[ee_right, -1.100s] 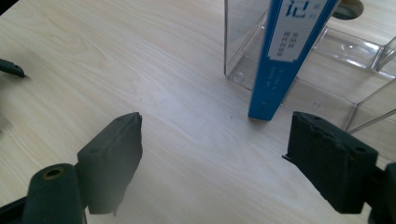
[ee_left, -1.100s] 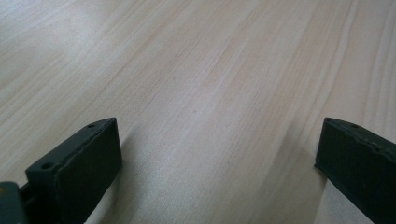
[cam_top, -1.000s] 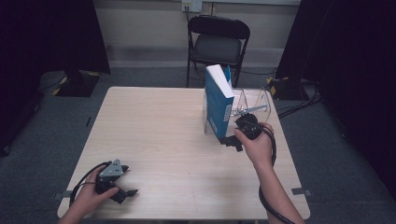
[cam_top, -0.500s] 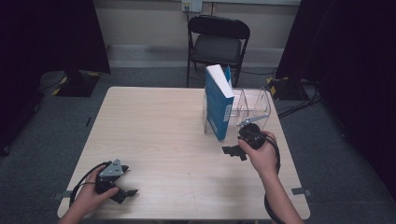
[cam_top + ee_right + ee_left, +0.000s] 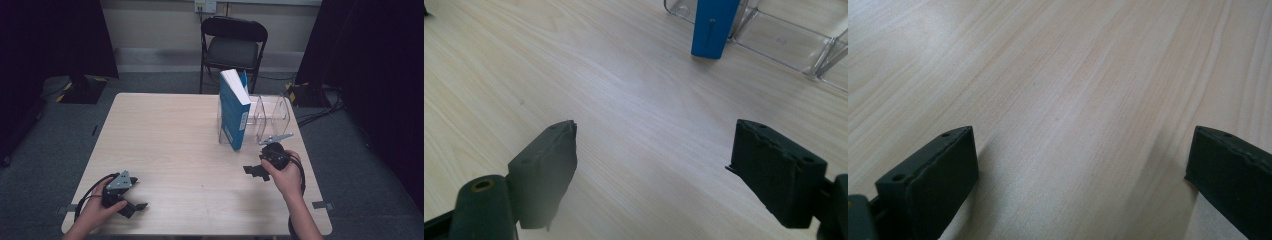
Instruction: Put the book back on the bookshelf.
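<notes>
A blue book [image 5: 234,108] stands upright in the left slot of a clear plastic rack [image 5: 272,116] at the table's right side; its lower corner [image 5: 712,27] shows in the right gripper view. My right gripper [image 5: 255,171] sits low over the table just in front of the rack, open, with bare wood between its jaws [image 5: 651,172]. Near the front left corner my left gripper [image 5: 134,206] rests open on the table, nothing between its jaws [image 5: 1080,170].
A light wooden table [image 5: 175,145] carries everything. A black folding chair [image 5: 231,42] stands beyond its far edge. Cables [image 5: 320,107] lie on the grey floor to the right. Dark curtains hang on both sides.
My right gripper has drawn back from the book and rack toward the table's front edge, with its jaws open. The book stays in the rack. My left gripper has not moved.
</notes>
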`<action>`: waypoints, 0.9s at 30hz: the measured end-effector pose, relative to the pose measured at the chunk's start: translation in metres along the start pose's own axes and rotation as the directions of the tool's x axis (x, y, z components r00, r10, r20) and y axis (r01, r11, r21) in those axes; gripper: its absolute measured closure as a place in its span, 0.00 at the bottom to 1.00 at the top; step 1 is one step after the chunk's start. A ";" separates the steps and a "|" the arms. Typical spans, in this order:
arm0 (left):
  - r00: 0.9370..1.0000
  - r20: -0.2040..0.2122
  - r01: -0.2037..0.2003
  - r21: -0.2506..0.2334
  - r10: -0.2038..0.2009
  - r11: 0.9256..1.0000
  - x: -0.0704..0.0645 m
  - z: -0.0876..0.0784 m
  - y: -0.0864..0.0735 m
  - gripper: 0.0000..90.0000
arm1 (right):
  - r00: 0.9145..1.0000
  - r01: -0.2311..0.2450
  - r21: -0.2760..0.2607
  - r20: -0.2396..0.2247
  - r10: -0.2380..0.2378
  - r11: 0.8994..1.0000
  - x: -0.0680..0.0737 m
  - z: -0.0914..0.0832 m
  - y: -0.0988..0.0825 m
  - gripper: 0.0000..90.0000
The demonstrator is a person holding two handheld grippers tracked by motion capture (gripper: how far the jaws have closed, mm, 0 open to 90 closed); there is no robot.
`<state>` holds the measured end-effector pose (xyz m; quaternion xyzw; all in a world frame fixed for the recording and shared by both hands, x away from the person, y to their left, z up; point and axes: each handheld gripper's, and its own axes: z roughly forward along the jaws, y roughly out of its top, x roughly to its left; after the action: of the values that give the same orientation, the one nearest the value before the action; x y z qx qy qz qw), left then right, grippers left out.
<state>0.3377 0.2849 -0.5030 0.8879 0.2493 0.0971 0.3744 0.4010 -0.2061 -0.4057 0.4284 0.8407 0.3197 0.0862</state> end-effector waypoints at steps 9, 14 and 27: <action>1.000 0.000 0.000 0.000 0.000 1.000 0.000 0.000 0.000 0.00 | 1.000 -0.010 0.019 -0.011 0.010 1.000 -0.006 0.008 -0.023 0.20; 1.000 0.000 0.000 -0.001 0.000 1.000 0.000 0.000 0.000 0.00 | 1.000 -0.021 0.028 0.001 0.021 0.999 -0.010 0.012 -0.036 0.21; 1.000 0.000 0.000 -0.001 0.000 1.000 0.000 0.000 0.000 0.00 | 0.999 -0.028 0.043 0.031 0.027 0.999 -0.017 0.026 -0.065 0.21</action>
<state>0.3377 0.2849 -0.5031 0.8876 0.2494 0.0971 0.3748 0.3790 -0.2351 -0.4681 0.4466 0.8401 0.2960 0.0853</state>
